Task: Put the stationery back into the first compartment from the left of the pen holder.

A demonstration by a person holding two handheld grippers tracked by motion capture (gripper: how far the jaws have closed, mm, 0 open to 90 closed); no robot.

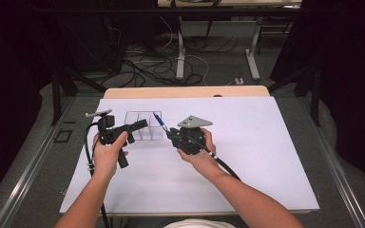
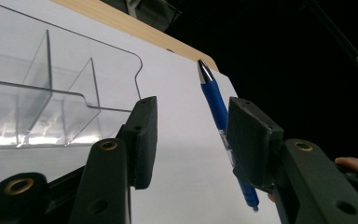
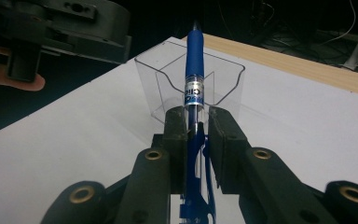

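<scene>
At the left of the high view, the left tongs (image 1: 140, 125) are spread and hold nothing; they rest by the near left edge of the clear organizer (image 1: 145, 124), perhaps steadying it, though contact cannot be told. The organizer stands upright on the white surface (image 1: 266, 156), and its compartments look bare. To its right, the right tongs (image 1: 171, 133) are pressed together on the blue pen (image 1: 159, 119), pinching it near the clip end. The pen points up and away, its far end just over the organizer's right end. In the right gripper view the pen (image 3: 193, 88) lines up with the nearest compartment of the organizer (image 3: 223, 79).

By my reading, the pickup is done and the pen has been carried to the organizer. Left to do: tip it down into a compartment and let go.
</scene>
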